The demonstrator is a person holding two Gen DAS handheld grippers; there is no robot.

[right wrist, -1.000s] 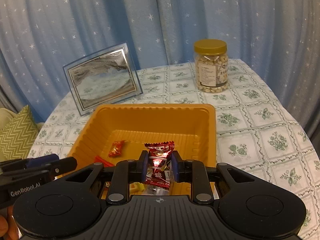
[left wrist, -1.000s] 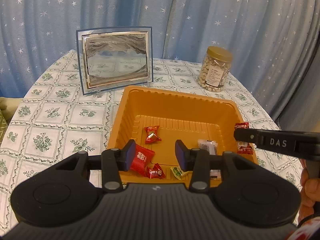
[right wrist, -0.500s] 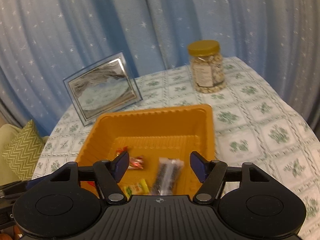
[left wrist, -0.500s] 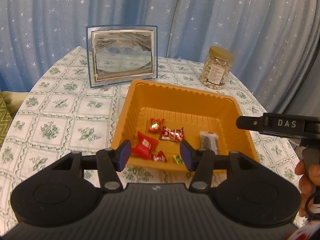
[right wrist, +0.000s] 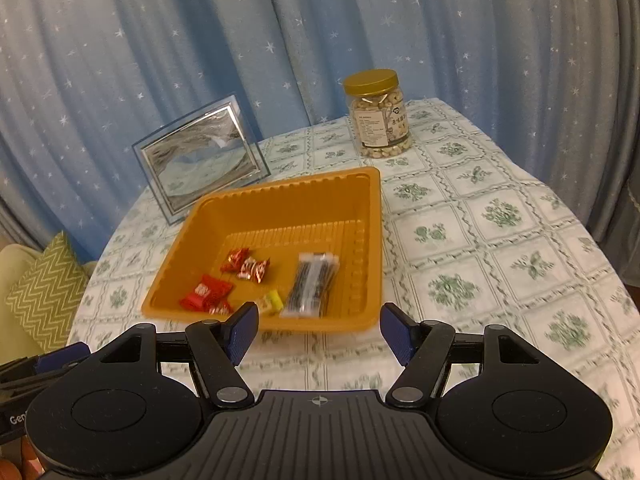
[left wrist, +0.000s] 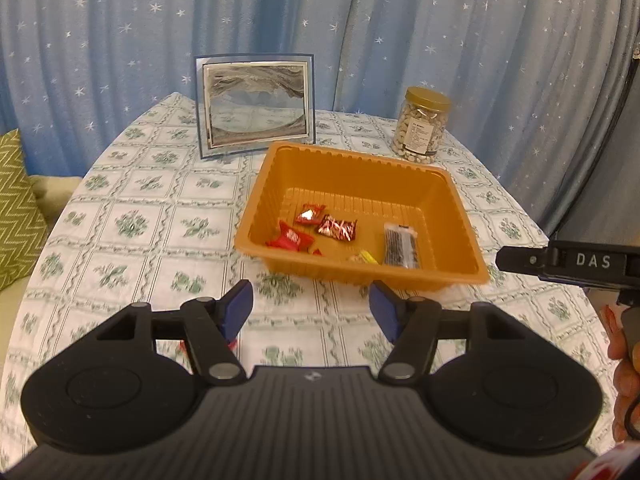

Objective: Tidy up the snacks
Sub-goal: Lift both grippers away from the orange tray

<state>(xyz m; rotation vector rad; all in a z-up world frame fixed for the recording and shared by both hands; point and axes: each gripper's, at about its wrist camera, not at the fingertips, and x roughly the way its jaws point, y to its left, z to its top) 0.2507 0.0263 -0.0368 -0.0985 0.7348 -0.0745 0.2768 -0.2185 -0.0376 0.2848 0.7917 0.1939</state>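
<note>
A home: star-print curtains (left wrist: 120,40); floral tablecloth (left wrist: 160,216); cushion (left wrist: 16,208).

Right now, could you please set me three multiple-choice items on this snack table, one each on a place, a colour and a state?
1. Where does the nut jar stand?
A. inside the tray
B. on the tablecloth beyond the tray
C. on the green cushion

2. What colour is the tray?
A. orange
B. white
C. blue

3. How is the right gripper?
A. shut on a red candy
B. shut on the dark packet
C. open, holding nothing

Answers: 1 B, the jar sits on the cloth past the tray's far corner. 2 A, its walls are orange. 3 C, the blue fingers stand apart with only cloth between them.
</note>
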